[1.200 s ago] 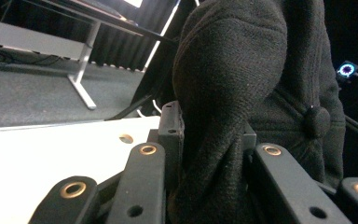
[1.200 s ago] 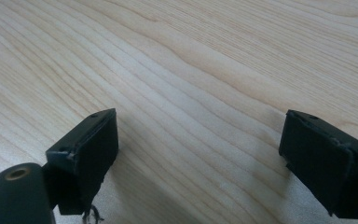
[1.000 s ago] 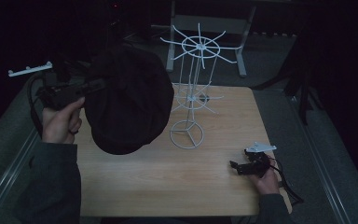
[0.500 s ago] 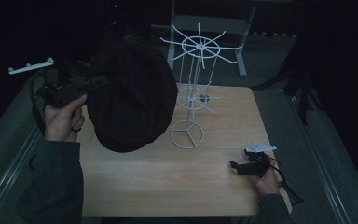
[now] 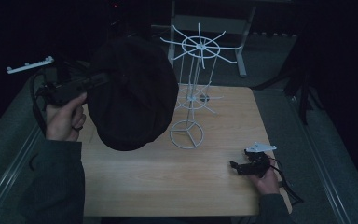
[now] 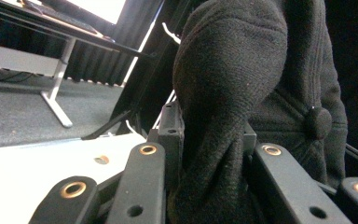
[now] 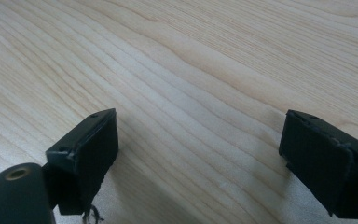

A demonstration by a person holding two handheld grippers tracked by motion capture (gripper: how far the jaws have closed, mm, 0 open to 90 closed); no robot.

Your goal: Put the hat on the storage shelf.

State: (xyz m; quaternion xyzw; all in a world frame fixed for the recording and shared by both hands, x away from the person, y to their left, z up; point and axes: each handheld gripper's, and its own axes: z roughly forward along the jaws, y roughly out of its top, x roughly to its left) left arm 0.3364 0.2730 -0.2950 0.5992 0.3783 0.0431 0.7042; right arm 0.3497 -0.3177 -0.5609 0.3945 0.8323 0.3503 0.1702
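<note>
We hold a black cap [image 5: 133,100] aloft in our left gripper [image 6: 205,154], jaws pinching its fabric, beside the white wire rack [image 5: 193,88]; it could snag a spoke and topple it, while our right gripper [image 7: 198,154] rests empty, jaws apart, on the table [image 5: 168,182].

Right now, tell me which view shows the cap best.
The high view: the whole dark cap hangs from the left gripper, beside the white rack. The left gripper view gives a close-up of its fabric pinched between the jaws. The right gripper view looks at bare table.
</note>
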